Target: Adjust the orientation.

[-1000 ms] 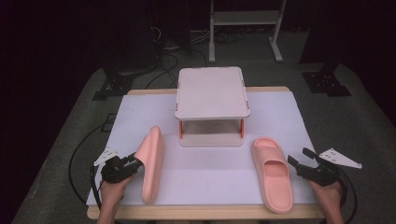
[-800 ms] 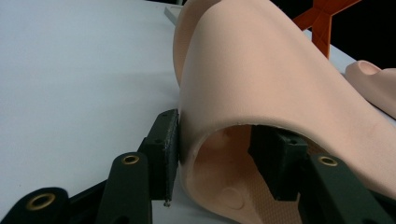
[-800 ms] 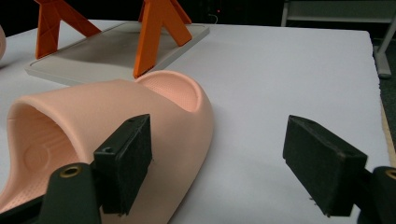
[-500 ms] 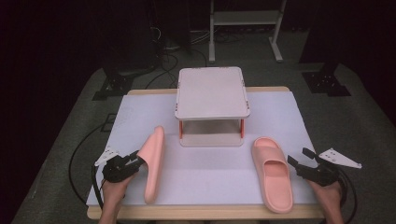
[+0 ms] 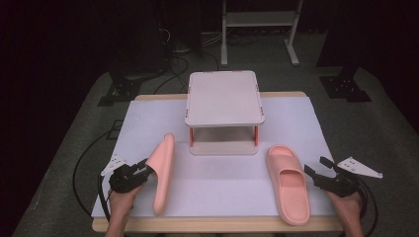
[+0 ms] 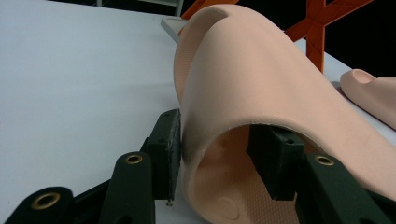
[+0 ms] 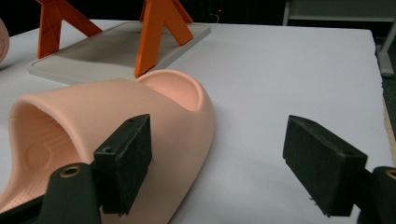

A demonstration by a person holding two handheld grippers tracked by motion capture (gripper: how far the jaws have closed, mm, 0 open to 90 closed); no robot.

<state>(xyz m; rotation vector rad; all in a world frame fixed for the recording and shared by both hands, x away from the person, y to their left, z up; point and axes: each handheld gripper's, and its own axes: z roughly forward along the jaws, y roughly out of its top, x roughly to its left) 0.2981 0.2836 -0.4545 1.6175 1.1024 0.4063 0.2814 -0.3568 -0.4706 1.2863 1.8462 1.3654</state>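
White paper covers the table (image 5: 222, 123), where the left gripper (image 5: 143, 170) clamps the tilted left slipper's (image 5: 163, 170) strap; grip firmly before lifting, while the right gripper (image 5: 316, 170) gapes beside the flat right slipper (image 5: 288, 185).

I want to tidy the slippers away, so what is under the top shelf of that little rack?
Under the rack's top shelf only the front strip of its lower shelf shows, between the orange legs, and that strip is bare. The top shelf covers the rest, so the back cannot be checked.
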